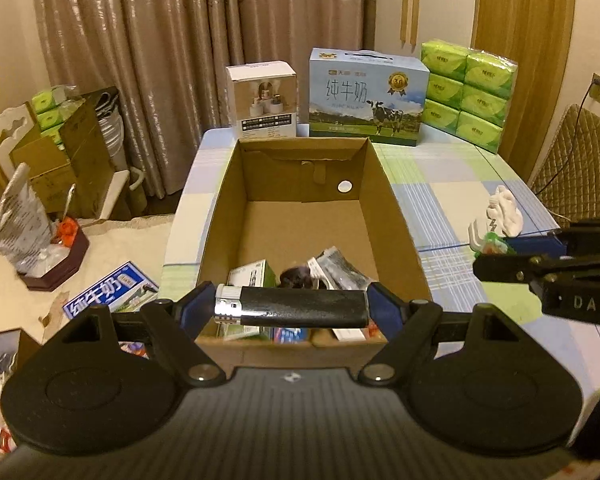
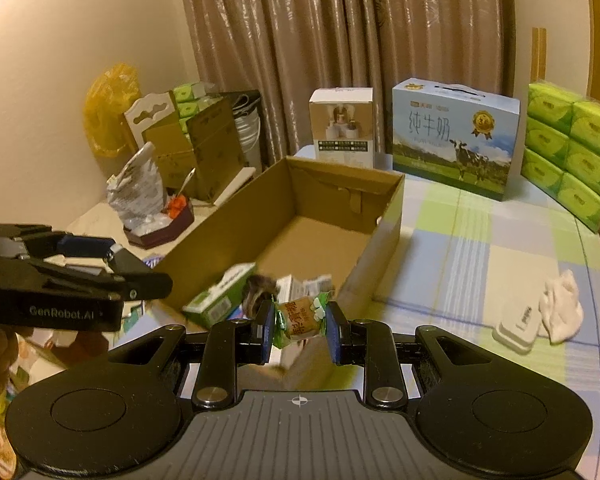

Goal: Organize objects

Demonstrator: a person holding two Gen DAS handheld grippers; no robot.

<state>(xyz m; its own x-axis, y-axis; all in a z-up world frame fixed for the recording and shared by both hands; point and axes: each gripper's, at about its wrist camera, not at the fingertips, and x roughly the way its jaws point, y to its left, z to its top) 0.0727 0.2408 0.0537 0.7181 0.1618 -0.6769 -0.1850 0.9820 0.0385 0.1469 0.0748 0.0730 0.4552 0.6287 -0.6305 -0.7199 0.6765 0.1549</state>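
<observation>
An open cardboard box (image 1: pixel 388 200) stands on the checked tablecloth and holds several small packets at its near end (image 1: pixel 332 270). My left gripper (image 1: pixel 292 308) is shut on a black lighter (image 1: pixel 300 307) with a silver cap, held crosswise over the box's near edge. My right gripper (image 2: pixel 300 326) is shut on a wrapped candy (image 2: pixel 298 320) in a green and brown wrapper, held near the box's near corner (image 2: pixel 380 248). The right gripper also shows in the left wrist view (image 1: pixel 500 266), to the right of the box. The left gripper shows at the left of the right wrist view (image 2: pixel 140 280).
A white cloth (image 2: pixel 560 306) and a white flat case (image 2: pixel 518 324) lie on the table right of the box. A milk carton box (image 1: pixel 366 98), a small white box (image 1: pixel 262 98) and green tissue packs (image 1: pixel 466 90) stand at the back. Clutter covers the floor at left.
</observation>
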